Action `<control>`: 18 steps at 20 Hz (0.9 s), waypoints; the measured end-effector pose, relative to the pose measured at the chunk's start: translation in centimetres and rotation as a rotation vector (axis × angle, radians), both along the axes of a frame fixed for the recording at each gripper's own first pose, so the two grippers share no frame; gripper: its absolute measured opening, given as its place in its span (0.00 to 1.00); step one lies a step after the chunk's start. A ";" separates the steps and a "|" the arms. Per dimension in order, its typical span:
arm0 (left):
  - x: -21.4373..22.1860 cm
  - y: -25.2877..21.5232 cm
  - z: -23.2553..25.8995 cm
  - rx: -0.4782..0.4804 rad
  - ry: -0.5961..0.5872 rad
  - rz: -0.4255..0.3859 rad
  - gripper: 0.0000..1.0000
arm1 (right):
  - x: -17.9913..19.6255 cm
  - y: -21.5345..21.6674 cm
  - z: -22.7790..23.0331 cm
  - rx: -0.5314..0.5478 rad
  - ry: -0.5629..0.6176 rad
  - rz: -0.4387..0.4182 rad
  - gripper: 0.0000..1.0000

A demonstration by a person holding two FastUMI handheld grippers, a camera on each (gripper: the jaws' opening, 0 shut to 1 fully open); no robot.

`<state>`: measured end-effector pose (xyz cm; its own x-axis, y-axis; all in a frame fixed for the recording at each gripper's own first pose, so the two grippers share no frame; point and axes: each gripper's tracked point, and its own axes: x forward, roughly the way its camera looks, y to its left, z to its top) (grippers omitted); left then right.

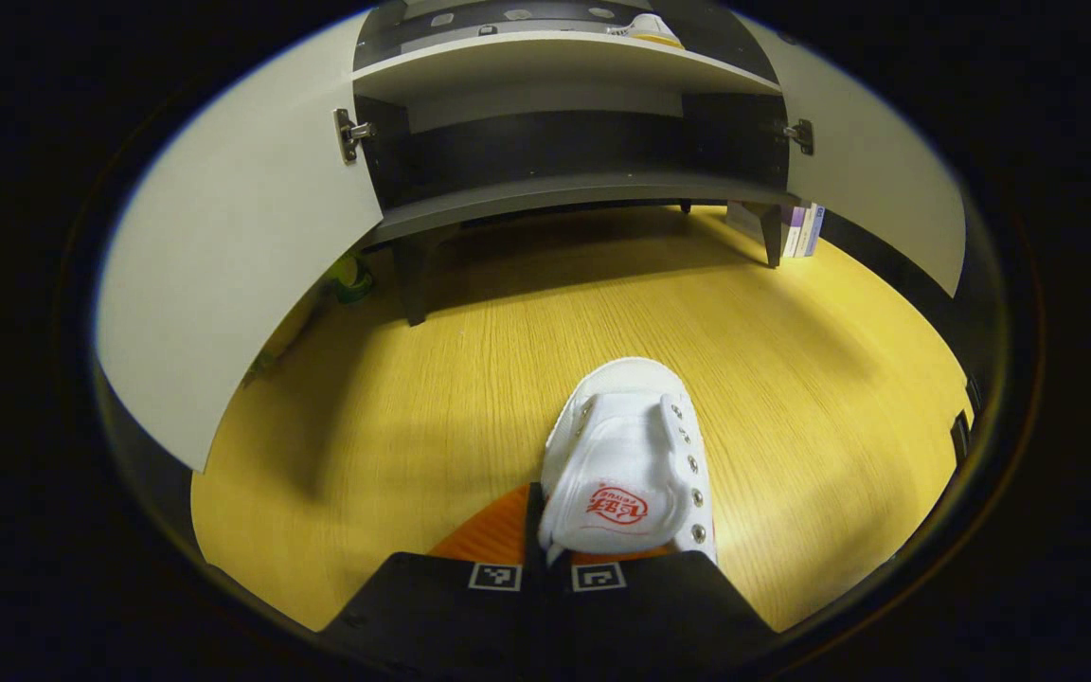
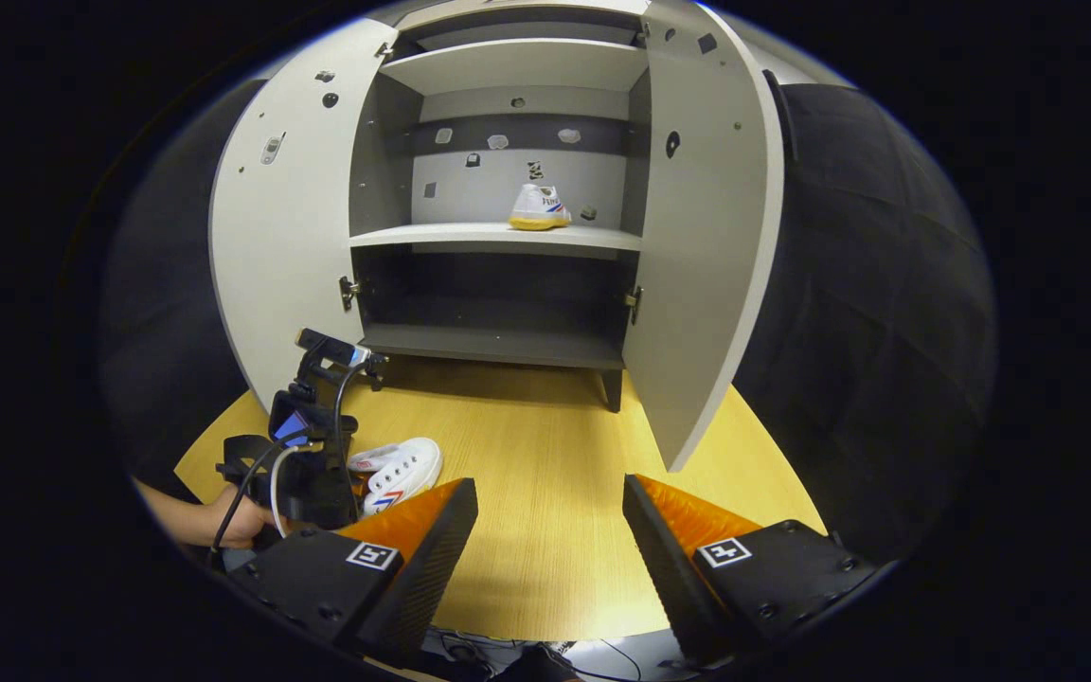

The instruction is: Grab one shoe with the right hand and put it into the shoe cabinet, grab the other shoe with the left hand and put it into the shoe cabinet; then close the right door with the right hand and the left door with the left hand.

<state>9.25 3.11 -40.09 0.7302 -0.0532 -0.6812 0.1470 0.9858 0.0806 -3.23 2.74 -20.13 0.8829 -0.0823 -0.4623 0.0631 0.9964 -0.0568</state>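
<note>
Left gripper [image 1: 545,554] clenched on the white shoe [image 1: 626,464] at the heel end, toe toward twelve o'clock, resting on the wooden table [image 1: 413,398] well short of the shoe cabinet [image 2: 508,237]. Right gripper [image 2: 550,530] released, holding nothing. First shoe [image 2: 539,207] already on the middle shelf. Best lifted level — grip kept firm — then carried between both open doors onto a shelf. Contact under the heel hidden; shelf depth hard to judge.
</note>
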 end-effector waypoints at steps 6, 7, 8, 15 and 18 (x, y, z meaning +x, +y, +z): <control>-0.8 0.4 4.8 -0.052 -0.017 0.066 0.05 | 1.1 0.4 0.3 -0.006 -0.019 0.082 0.98; -0.8 0.5 5.9 -0.066 -0.015 0.082 0.05 | 1.4 0.5 0.0 -0.001 -0.007 0.097 0.98; -0.7 0.6 7.0 -0.073 -0.017 0.095 0.05 | 1.6 0.5 -0.1 0.008 -0.001 0.109 0.98; 2.6 0.7 19.4 -0.076 -0.120 0.125 0.05 | 5.5 0.5 1.2 0.044 -0.055 0.197 0.98; 5.3 0.2 25.4 -0.095 -0.177 0.144 0.05 | 6.7 0.3 1.9 0.052 -0.080 0.244 0.99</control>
<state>14.57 3.35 -14.68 0.8424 0.0022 -0.5389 -0.0036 1.0000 -0.0016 3.46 3.04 -18.21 0.9077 0.1595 -0.3882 -0.1771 0.9842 -0.0096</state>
